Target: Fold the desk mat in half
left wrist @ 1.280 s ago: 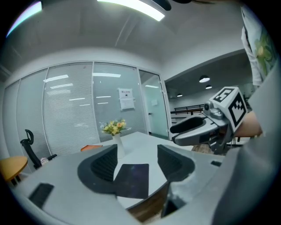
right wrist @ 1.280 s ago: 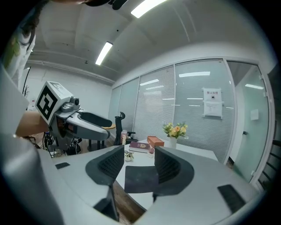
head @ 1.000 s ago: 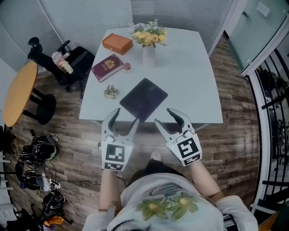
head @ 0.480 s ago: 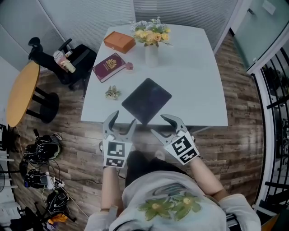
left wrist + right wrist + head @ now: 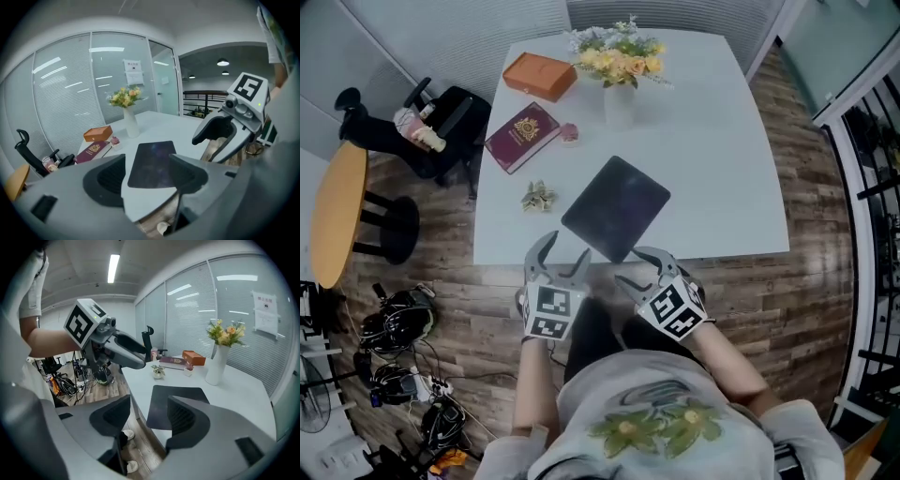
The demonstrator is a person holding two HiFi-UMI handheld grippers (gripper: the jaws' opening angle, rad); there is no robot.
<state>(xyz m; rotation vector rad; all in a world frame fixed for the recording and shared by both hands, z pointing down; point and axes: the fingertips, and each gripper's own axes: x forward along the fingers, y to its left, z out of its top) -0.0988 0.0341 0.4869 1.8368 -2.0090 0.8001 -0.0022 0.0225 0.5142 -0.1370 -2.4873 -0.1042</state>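
Note:
The dark desk mat (image 5: 617,207) lies flat and unfolded on the white table (image 5: 722,178), turned at an angle, with one corner near the front edge. Both grippers hover just off that edge, over the floor and in front of the person's body. My left gripper (image 5: 564,249) is open and holds nothing; through its jaws I see the mat (image 5: 152,161). My right gripper (image 5: 633,265) stands wide open and empty, just right of the mat's near corner. In the right gripper view the mat (image 5: 161,404) lies beyond the jaws, and the left gripper (image 5: 126,350) is at the upper left.
At the table's far side stand a white vase of flowers (image 5: 619,94), an orange box (image 5: 541,75), a maroon book (image 5: 522,136) and a small ornament (image 5: 538,197). An office chair (image 5: 441,122), a round wooden table (image 5: 337,211) and floor cables (image 5: 394,319) are on the left.
Both grippers have drawn closer together and nearer to the person's body. The right jaws have spread a little wider. The mat has not moved on the table.

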